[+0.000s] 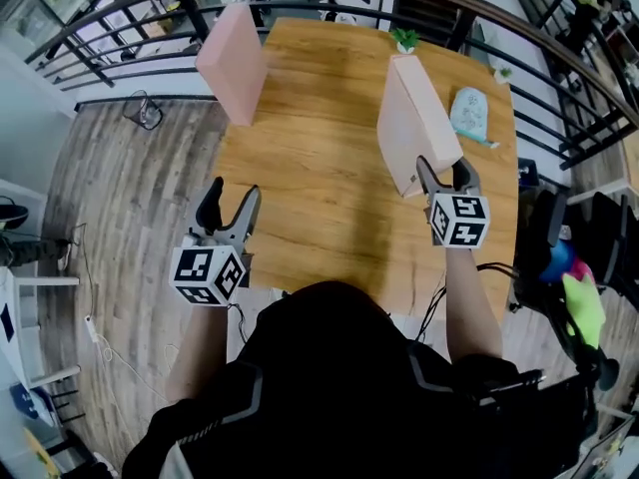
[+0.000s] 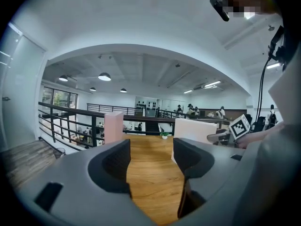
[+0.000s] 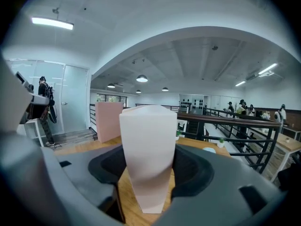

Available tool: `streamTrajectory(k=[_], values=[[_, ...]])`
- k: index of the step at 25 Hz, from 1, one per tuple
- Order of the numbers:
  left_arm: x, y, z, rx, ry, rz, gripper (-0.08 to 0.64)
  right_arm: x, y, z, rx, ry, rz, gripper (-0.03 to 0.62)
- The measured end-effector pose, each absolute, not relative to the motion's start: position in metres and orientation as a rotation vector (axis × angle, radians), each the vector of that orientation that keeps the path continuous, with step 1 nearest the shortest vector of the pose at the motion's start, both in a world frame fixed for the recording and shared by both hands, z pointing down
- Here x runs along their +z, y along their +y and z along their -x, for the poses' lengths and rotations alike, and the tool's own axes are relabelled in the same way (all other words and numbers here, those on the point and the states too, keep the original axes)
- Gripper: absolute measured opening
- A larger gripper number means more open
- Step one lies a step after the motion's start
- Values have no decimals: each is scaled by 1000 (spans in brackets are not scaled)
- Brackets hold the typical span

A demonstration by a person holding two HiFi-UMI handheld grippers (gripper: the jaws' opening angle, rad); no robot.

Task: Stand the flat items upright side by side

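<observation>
Boxes upright and well apart on the worktop [image 1: 319, 178]
We have our right gripper [image 1: 442, 173] with its jaws clamped on the near end of the pale box [image 1: 409, 118], which stands upright toward the worktop's right side. Our left gripper [image 1: 232, 196] hangs at the near left edge, jaws apart, only bare wood showing between them. The pink box [image 1: 232, 58] stands upright at the far left corner.
</observation>
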State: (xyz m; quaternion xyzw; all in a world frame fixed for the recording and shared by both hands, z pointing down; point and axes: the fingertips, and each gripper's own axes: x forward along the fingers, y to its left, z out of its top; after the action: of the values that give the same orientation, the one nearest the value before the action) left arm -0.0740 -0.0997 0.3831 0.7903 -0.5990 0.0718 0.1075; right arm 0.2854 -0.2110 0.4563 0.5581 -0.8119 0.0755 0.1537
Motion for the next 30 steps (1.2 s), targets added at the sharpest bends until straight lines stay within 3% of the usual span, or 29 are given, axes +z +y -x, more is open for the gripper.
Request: streamTrajectory(k=[30], values=[[387,-70,295,210,-1982,-2132,293,452,-195,-10,369,-2313,-1576,290]])
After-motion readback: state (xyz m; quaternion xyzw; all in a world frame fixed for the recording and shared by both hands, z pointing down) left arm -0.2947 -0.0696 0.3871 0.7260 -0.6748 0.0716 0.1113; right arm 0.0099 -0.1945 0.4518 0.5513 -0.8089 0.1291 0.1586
